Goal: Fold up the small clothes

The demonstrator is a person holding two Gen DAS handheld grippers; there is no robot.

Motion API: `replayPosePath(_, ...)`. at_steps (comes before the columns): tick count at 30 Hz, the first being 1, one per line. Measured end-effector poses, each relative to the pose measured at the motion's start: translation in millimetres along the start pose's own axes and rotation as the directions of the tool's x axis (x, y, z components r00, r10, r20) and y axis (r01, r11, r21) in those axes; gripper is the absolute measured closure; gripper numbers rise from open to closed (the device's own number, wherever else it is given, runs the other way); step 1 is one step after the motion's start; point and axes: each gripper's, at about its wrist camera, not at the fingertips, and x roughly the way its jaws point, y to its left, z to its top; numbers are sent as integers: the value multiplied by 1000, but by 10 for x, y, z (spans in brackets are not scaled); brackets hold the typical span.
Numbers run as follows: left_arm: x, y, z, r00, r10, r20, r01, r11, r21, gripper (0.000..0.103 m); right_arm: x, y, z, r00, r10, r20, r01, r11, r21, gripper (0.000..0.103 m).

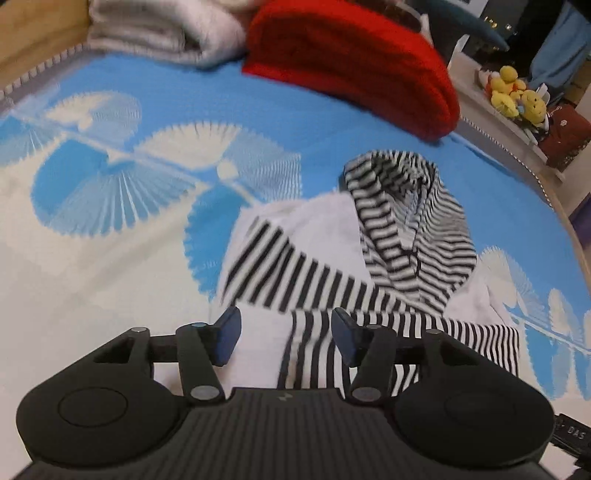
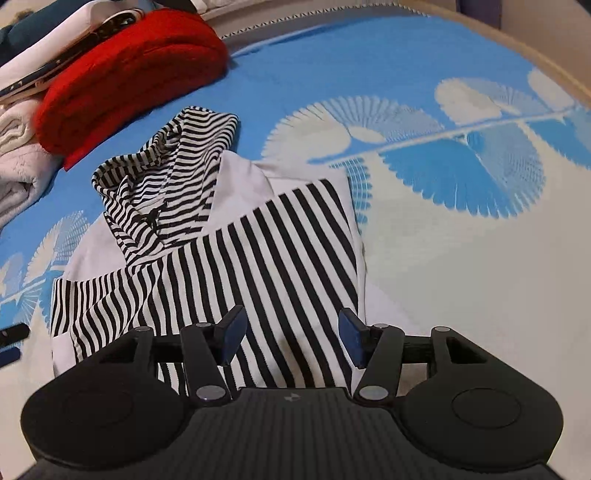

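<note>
Both tools tilt steeply downward, the left tool (image 1: 286, 338) and the right tool (image 2: 291, 338) each with blue-padded jaws spread well apart, pads gripping nothing, black linkage arms splayed outward.

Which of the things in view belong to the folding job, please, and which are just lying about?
In the job:
- striped top, sleeves folded across it
- left gripper, open above it
- right gripper, open above it
- bedspread it lies on

Lying about:
- red cloth
- white towels
- yellow plush toys on a shelf
</note>
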Motion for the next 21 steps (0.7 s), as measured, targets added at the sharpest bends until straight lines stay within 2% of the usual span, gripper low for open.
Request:
replayPosePath(1, -30, -44, 15, 1000, 4, 26, -4, 1000, 16, 34, -8, 20, 9, 1000, -3, 6, 3, 1000, -8, 46)
replayPosePath(3, -103, -110, 21, 996, 13, 85, -17, 999, 42, 28, -40, 62, 10, 1000, -4, 17, 4, 1000, -23, 46)
replayPosePath(8, -203, -270, -8, 984, 33, 177, -53, 993, 109, 20, -106, 126, 19, 999, -10, 45, 13, 998, -61, 46)
replayPosePath(18, -179, -501, -112, 972, 61, 227, -104, 978, 181, 20, -140, 124, 43, 998, -5, 56, 9, 998, -56, 46)
replayPosePath(21, -141, -541, -132, 980, 28, 199, -65, 981, 184, 20, -130, 94, 45, 999, -5, 48, 8, 999, -46, 46)
